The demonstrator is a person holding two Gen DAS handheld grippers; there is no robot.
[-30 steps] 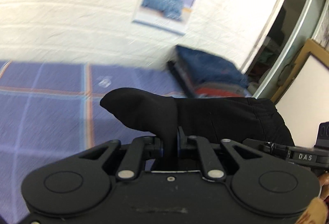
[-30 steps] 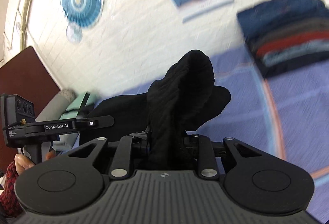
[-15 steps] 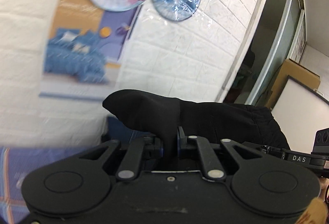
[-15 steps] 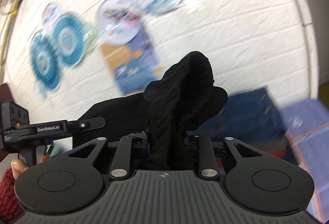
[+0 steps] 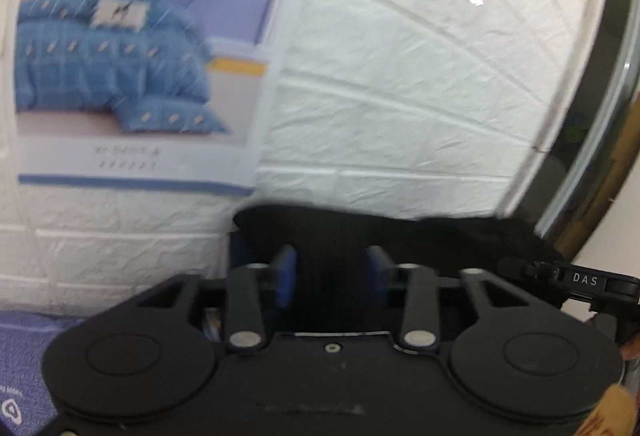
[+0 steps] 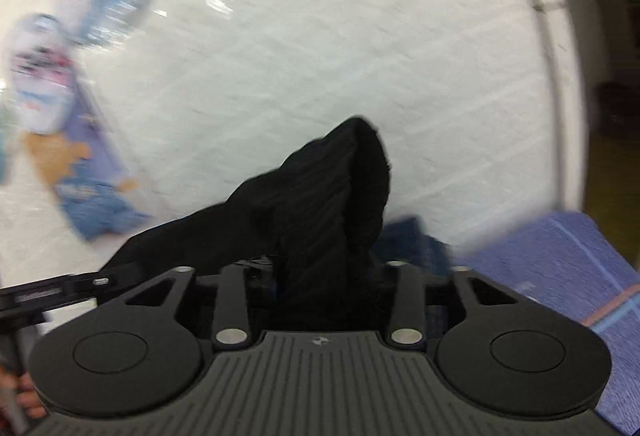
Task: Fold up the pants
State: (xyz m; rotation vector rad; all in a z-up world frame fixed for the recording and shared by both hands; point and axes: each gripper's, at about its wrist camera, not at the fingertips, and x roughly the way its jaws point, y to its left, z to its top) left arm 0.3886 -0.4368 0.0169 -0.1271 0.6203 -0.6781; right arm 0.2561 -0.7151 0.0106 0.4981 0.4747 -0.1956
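Black pants (image 5: 440, 236) stretch between my two grippers, in front of a white brick wall. My left gripper (image 5: 332, 268) is opening: its blue pads (image 5: 286, 272) stand apart with a flat band of the black cloth lying between them. In the right wrist view a tall bunch of the pants (image 6: 332, 187) rises from my right gripper (image 6: 324, 276), whose jaws are also opening around the bunch. The cloth runs left from there toward the other gripper's bar (image 6: 40, 292). A stack of folded clothes (image 6: 412, 236) shows as a blue patch just behind the bunch.
The purple checked bedsheet (image 6: 560, 256) lies low on the right and in the left view's corner (image 5: 24, 348). A bedding poster (image 5: 120, 55) hangs on the wall. A dark door frame (image 5: 600, 115) runs down the right side. A hand (image 6: 24, 396) holds the left gripper's handle.
Both grippers swept sideways with the pants from over the purple sheet toward the wall and the folded stack. Both sets of jaws have widened; the pinched cloth in the left now lies loose.
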